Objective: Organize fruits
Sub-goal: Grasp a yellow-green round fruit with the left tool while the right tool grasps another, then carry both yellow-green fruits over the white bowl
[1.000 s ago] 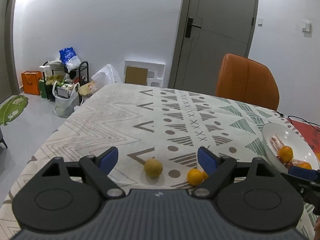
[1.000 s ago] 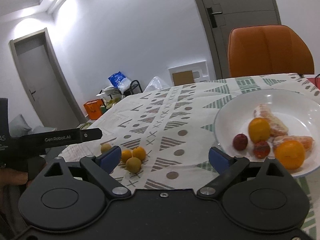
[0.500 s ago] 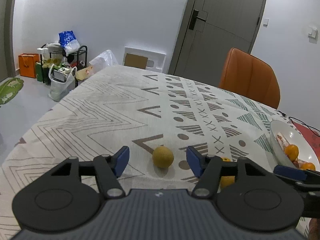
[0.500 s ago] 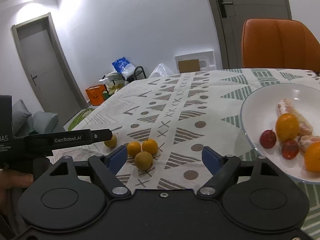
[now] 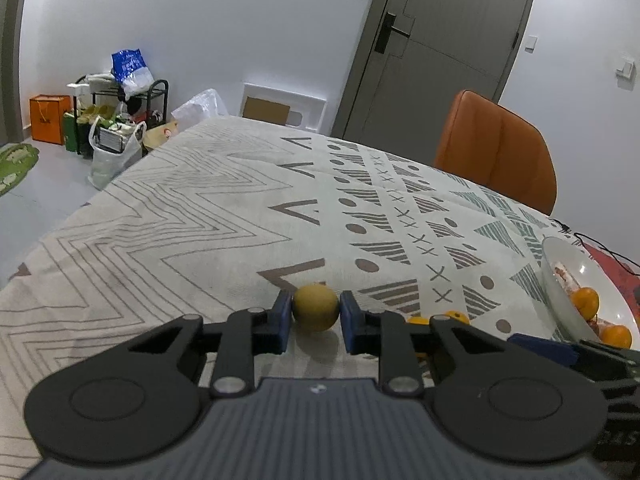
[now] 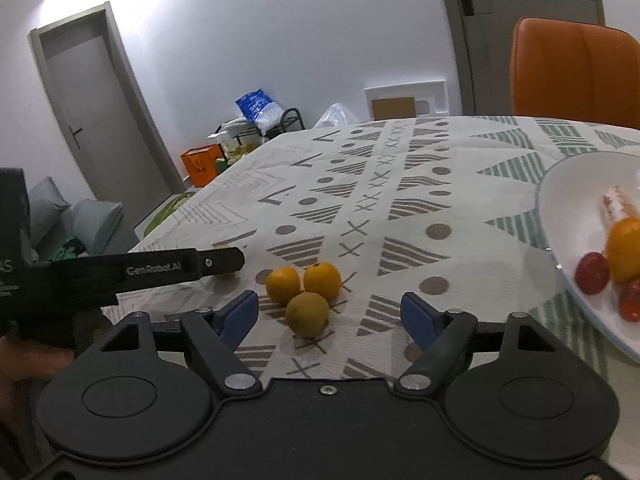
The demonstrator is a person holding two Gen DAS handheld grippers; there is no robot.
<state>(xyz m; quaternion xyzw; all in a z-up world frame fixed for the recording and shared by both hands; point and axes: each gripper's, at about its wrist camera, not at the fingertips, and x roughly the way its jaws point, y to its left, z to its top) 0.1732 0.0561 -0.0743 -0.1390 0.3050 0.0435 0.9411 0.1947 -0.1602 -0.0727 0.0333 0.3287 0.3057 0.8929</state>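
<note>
My left gripper (image 5: 315, 312) is shut on a round yellow-brown fruit (image 5: 315, 307) that rests on the patterned tablecloth; both blue pads press its sides. In the right wrist view the left gripper's black finger (image 6: 160, 270) reaches in from the left. My right gripper (image 6: 328, 314) stands open low over the cloth. A second yellow-brown fruit (image 6: 307, 314) lies between its fingertips, untouched. Two small oranges (image 6: 283, 284) (image 6: 322, 280) sit just behind that fruit. A white plate (image 6: 568, 200) at the right holds an orange, red fruits and peeled citrus.
An orange chair (image 5: 496, 152) stands at the table's far right side. The plate's rim (image 5: 560, 280) and a black cable (image 5: 600, 248) lie right of my left gripper. The table's left edge drops to a floor with bags and a rack (image 5: 120, 120).
The left jaws have closed onto the yellow-brown fruit as the gripper sank toward it. The right gripper has slid left to the cluster of three fruits, its jaws narrowing somewhat.
</note>
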